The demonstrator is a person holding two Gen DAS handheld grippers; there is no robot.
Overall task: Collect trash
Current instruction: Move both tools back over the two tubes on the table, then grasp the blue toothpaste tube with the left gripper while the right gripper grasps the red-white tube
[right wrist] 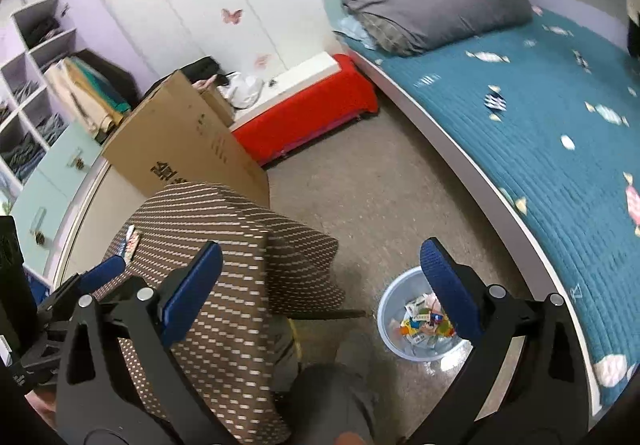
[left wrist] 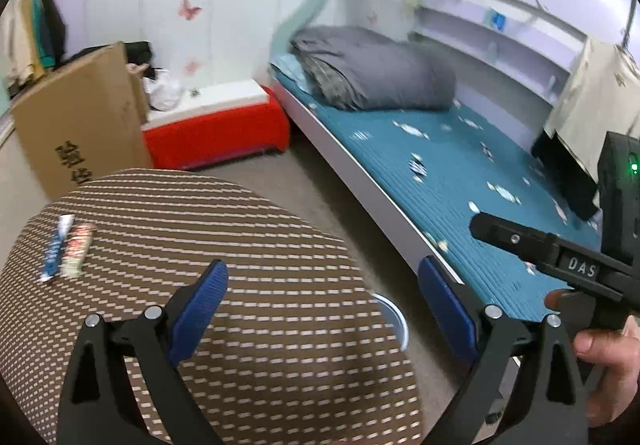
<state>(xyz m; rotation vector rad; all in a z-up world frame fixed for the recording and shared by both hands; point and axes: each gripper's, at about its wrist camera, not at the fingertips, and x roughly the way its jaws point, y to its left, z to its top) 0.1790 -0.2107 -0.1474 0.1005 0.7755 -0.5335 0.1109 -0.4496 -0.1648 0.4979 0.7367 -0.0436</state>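
pale blue plastic bin on the floor by the bed already holds mixed wrappers. two flat wrappers left on the brown striped cloth-covered bench. left hand-held gripper and right hand-held gripper both spread, empty.

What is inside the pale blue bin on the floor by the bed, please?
The bin holds a heap of small colourful wrappers. The right gripper's finger covers its right side, and anything beneath the heap is hidden.
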